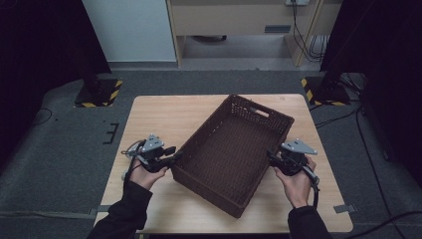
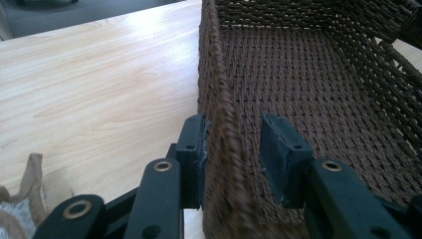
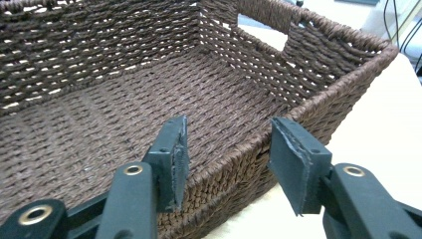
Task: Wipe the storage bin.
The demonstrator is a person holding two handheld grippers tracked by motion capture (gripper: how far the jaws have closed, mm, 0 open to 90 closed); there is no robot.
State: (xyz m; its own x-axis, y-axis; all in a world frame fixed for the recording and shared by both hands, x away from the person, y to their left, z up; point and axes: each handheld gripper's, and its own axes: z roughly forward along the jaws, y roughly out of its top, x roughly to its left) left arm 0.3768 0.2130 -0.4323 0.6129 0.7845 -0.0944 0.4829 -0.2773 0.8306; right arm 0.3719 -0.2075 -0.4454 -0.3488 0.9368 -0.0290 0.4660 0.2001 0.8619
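My left gripper (image 2: 231,149) straddles the basket (image 1: 234,149) wall, one pad touching, unclenched; my right gripper (image 3: 226,159) gapes astride the opposite rim, gripping nothing, on the worktop (image 1: 159,114).

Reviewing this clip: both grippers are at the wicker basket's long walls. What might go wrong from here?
1. The left gripper straddles the basket wall with only its outer pad touching; a lift now would likely slip.
2. The right gripper has its jaws open on either side of the rim; uneven closing could tilt or twist the basket.
3. The basket sits askew on the table; pulling might skid it.
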